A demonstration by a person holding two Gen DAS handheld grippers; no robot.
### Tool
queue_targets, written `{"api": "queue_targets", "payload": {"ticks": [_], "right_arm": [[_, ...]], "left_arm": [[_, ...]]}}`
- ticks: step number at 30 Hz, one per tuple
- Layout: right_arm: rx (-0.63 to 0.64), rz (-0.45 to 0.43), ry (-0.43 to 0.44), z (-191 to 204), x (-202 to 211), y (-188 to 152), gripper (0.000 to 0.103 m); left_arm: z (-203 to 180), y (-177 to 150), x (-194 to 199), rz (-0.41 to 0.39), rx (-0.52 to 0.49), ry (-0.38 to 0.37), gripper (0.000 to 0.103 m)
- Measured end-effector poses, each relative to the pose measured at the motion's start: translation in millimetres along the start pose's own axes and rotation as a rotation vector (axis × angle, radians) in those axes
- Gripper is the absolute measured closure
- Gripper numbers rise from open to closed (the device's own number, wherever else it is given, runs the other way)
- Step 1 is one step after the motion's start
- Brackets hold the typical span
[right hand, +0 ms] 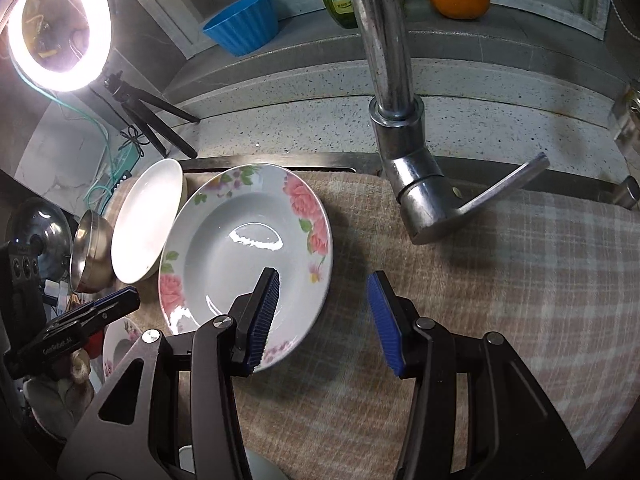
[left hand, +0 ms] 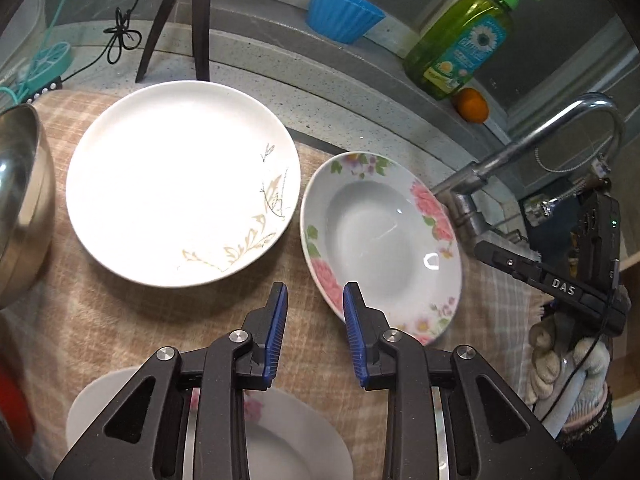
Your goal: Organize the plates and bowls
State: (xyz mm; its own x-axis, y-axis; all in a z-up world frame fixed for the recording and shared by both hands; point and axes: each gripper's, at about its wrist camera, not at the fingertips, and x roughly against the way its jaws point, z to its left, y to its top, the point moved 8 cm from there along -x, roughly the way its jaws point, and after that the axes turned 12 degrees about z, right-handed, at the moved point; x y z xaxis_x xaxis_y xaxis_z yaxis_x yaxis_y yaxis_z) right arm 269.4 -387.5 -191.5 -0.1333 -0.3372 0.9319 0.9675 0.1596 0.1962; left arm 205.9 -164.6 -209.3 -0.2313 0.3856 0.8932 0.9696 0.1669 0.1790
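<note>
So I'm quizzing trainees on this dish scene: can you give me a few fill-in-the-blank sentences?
1. The floral plate has ____ roses on its rim.
2. On the ledge beside the soap bottle sits an ____.
3. The cup on the ledge is ____.
4. Nothing sits between the pads of the left tool; its jaws are ____.

Missing: pink; orange; blue; open

Checked cloth (left hand: 120, 320) with white plate (left hand: 180, 184), floral deep plate (left hand: 380, 236), steel bowl (left hand: 20, 200).
</note>
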Motion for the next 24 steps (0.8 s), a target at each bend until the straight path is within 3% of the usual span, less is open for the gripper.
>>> {"api": "queue_targets", "payload": {"ticks": [16, 19, 21, 24], "right_arm": [[0.038, 0.039, -0.010, -2.6, -27.2, 22.7, 0.055], [0.046, 0.051, -0.003, -0.7, -32.0, 23.6, 0.067], [0.051, 0.060, 0.003, 1.2, -35.4, 24.0, 0.070], [0.061, 0.073, 0.004, 6.2, -41.4, 24.9, 0.082]], "left_arm": [[-1.0, 16.8, -24.9, 0.031, 0.039, -0.015, 0.076], [-2.4, 19.0, -27.6, 0.032, 0.038, -0.019, 0.077], [-3.7, 20.1, -29.3, 0.035, 0.031, -0.019, 0.077], [-4.8, 21.9, -30.6, 0.037, 0.025, -0.027, 0.083]]}}
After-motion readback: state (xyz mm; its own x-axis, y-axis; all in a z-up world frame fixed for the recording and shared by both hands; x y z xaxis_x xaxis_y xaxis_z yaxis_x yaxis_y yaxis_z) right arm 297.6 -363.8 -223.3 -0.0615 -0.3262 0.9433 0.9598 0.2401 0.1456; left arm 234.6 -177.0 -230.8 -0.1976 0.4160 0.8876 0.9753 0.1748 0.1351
